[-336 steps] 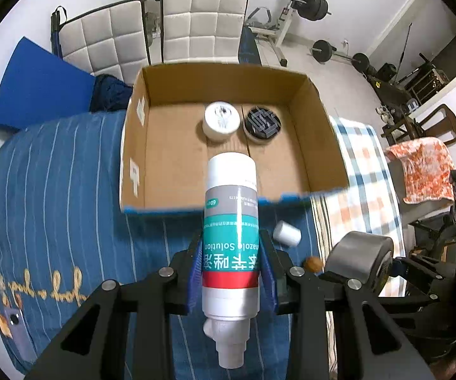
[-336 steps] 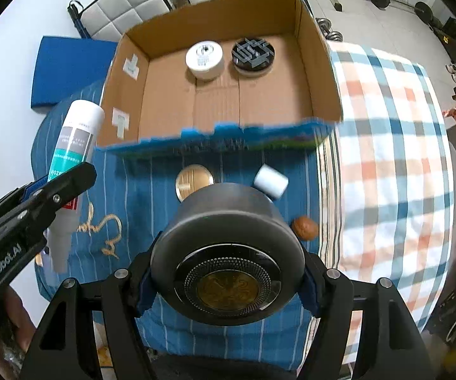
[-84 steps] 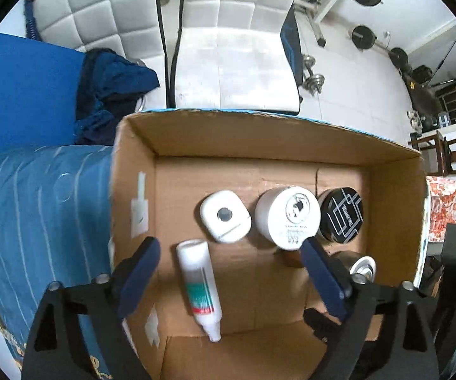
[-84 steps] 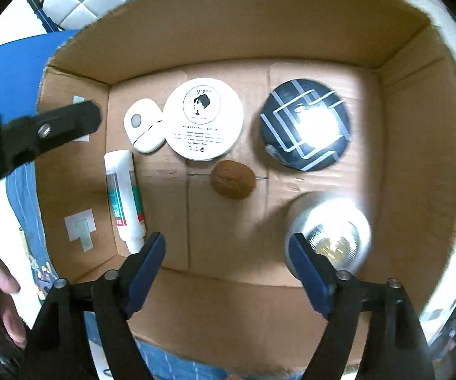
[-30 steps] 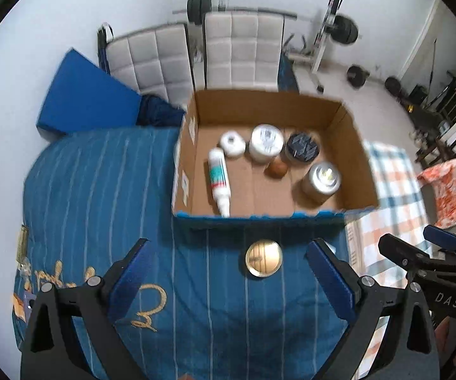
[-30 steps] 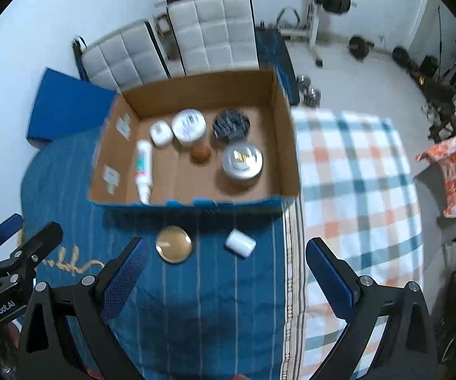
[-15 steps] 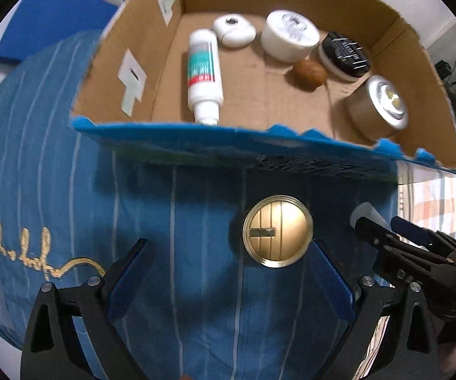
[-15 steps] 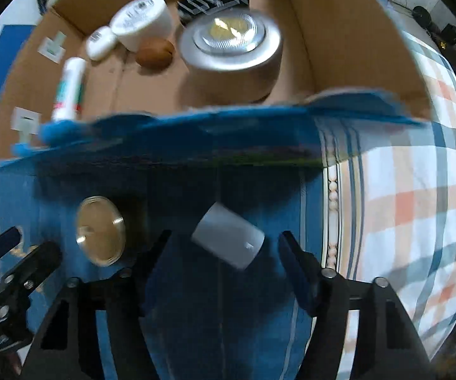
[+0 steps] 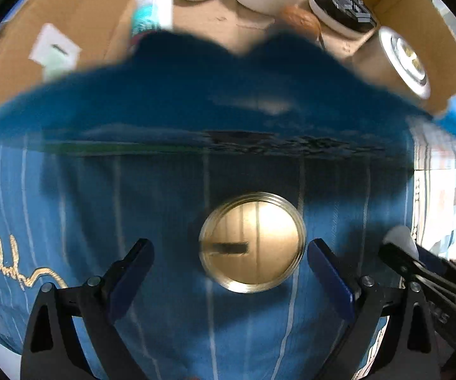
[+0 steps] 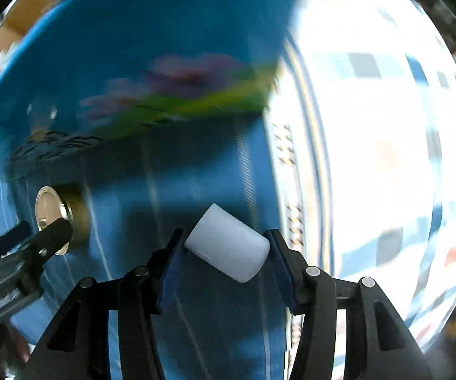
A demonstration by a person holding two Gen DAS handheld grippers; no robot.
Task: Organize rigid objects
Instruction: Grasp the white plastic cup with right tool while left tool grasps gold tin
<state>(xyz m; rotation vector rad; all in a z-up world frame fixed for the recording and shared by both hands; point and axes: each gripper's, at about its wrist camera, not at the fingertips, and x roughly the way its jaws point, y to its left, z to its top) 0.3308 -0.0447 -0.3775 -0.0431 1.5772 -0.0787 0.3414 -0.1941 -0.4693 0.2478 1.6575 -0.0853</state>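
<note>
A round gold tin [image 9: 251, 242] lies on the blue striped cloth, just ahead of and between the blue pads of my left gripper [image 9: 229, 269], which is open with a gap on each side. A white cylinder [image 10: 228, 247] lies on its side between the pads of my right gripper [image 10: 226, 259]; the pads stand close around it or touch it. The gold tin also shows at the left of the right wrist view [image 10: 57, 218], with the left gripper's finger over it. The cardboard box [image 9: 79, 15] behind holds a white bottle [image 9: 152, 9], white jars, a black jar, a brown nut and a silver tin.
The box's blue front wall [image 9: 228, 110] rises just beyond the tin. A plaid cloth [image 10: 386, 158] covers the surface to the right. The right gripper's fingers [image 9: 418, 272] show at the right edge of the left wrist view.
Both grippers have dropped low to the cloth. The left one now straddles the gold tin. The right one has narrowed around the white cylinder.
</note>
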